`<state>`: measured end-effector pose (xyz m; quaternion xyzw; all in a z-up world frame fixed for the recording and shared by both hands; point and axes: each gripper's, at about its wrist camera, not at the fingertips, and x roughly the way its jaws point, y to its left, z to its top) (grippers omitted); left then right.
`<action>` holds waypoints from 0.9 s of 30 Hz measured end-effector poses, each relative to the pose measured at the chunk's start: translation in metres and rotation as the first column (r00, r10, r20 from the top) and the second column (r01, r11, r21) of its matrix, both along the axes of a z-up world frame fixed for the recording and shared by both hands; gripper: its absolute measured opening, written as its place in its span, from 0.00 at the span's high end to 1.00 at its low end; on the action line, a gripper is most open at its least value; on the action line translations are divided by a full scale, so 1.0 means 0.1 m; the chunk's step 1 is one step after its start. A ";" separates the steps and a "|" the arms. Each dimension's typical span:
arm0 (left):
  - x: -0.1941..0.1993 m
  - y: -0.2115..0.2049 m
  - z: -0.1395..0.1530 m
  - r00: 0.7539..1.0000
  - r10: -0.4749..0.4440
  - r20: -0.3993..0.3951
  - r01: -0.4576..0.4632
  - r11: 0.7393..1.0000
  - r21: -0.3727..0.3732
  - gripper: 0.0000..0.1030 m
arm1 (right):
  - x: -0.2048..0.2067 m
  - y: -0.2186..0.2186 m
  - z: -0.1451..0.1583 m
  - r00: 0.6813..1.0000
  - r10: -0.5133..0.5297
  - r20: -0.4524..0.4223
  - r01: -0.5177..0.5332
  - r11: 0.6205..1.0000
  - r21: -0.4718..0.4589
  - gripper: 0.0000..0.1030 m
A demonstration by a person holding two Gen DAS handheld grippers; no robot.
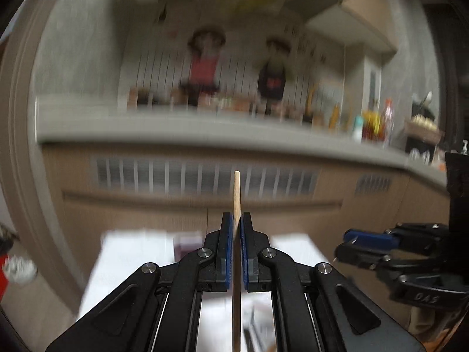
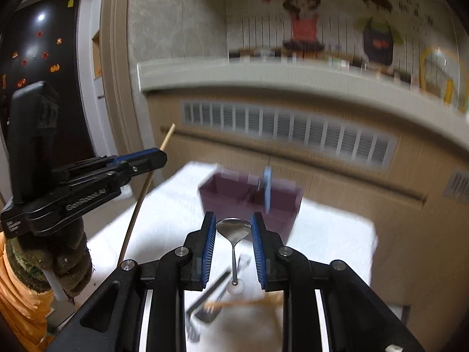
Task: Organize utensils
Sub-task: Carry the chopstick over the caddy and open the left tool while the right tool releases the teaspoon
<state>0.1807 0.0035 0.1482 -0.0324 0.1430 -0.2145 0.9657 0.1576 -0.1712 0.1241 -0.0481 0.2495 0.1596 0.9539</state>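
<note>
Left gripper (image 1: 236, 226) pinches a wooden chopstick (image 1: 236, 189) at frame centre; right gripper (image 2: 233, 230) clamps a metal spoon (image 2: 233, 228) (purple organizer (image 2: 234, 195) behind, blurred).

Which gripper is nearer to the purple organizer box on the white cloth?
Right. The right gripper, holding a spoon, sits just before the purple organizer box; the left gripper, clamping a chopstick, is off to its left.

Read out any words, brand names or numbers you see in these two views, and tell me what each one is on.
"GenRobot.AI" – raised lettering on the black body of the left gripper, in the right wrist view.
"OAS" or similar – embossed, seemingly upside down, on the body of the right gripper, in the left wrist view; uncertain.
Dark writing on the wall mural, upper right – too blurred to read.
Small label at the left gripper's rear end – too small to read.
</note>
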 end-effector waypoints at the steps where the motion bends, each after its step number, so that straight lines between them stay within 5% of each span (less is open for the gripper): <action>1: 0.02 0.01 0.14 0.999 0.003 0.040 -0.002 1.000 -0.017 0.95 | 0.04 0.00 0.14 1.000 -0.004 0.029 0.004 1.000 -0.004 0.78; 8: 0.35 -0.10 0.91 0.963 -0.001 0.270 0.013 0.999 -0.042 0.95 | 0.43 -0.08 0.93 0.984 -0.044 0.174 0.045 0.999 -0.004 0.78; 13: 0.68 -0.18 0.97 0.934 0.032 0.355 -0.013 0.998 -0.055 0.95 | 0.79 -0.14 1.07 0.980 -0.058 0.189 0.057 0.998 0.006 0.78; 23: 1.45 -0.31 0.10 0.946 0.121 0.302 -0.110 0.993 -0.054 0.95 | 1.44 -0.22 0.31 0.998 -0.062 0.023 0.062 0.998 -0.007 0.78; 27: 1.72 -0.32 -0.34 0.975 0.128 0.181 -0.122 0.992 -0.040 0.95 | 1.65 -0.20 -0.01 0.997 -0.055 -0.049 0.054 0.998 -0.006 0.78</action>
